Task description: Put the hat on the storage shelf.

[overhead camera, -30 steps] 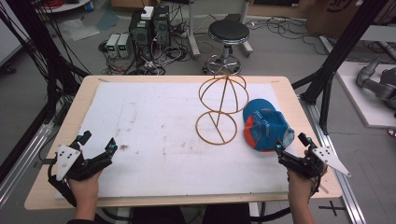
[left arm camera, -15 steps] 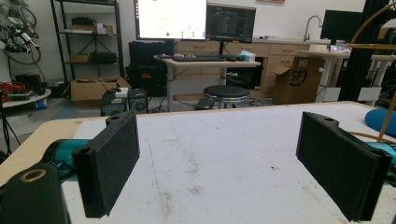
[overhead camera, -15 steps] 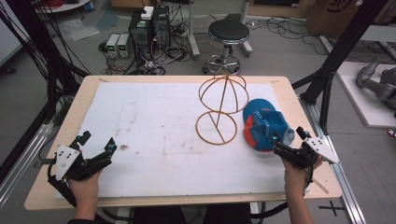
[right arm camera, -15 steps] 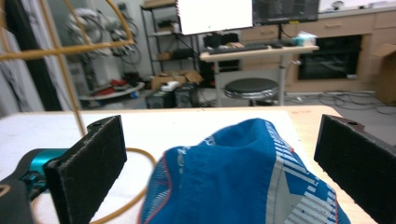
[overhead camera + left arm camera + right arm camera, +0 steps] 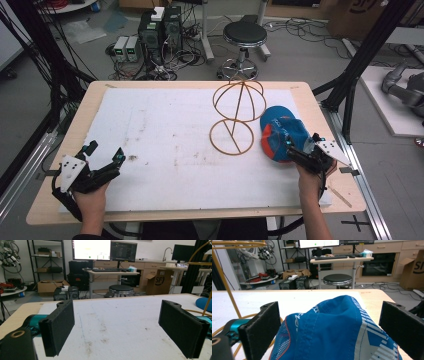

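Observation:
A blue cap [image 5: 279, 134] with white and red markings lies on the white mat [image 5: 165, 130] at the right. Just left of it stands a yellow wire stand [image 5: 238, 114], a dome on a ring base. My right gripper [image 5: 302, 144] is open at the cap's near edge. In the right gripper view the cap [image 5: 337, 327] bulges up between the two spread jaws of that gripper [image 5: 331, 308]; I cannot tell whether they touch it. My left gripper [image 5: 106, 151] rests open near the front left of the mat, its jaws [image 5: 117, 305] holding nothing.
The mat covers a wooden table [image 5: 90, 95]. Black frame posts [image 5: 350, 85] stand at both sides. Behind the table are a black stool [image 5: 244, 35], computer boxes [image 5: 160, 25] and floor cables. In the left gripper view the wire stand [image 5: 207, 300] and cap [image 5: 202, 302] sit far right.
My right gripper has moved forward and leftward to the cap, so its open jaws now stand on either side of the cap's near edge. The left gripper has stayed put.

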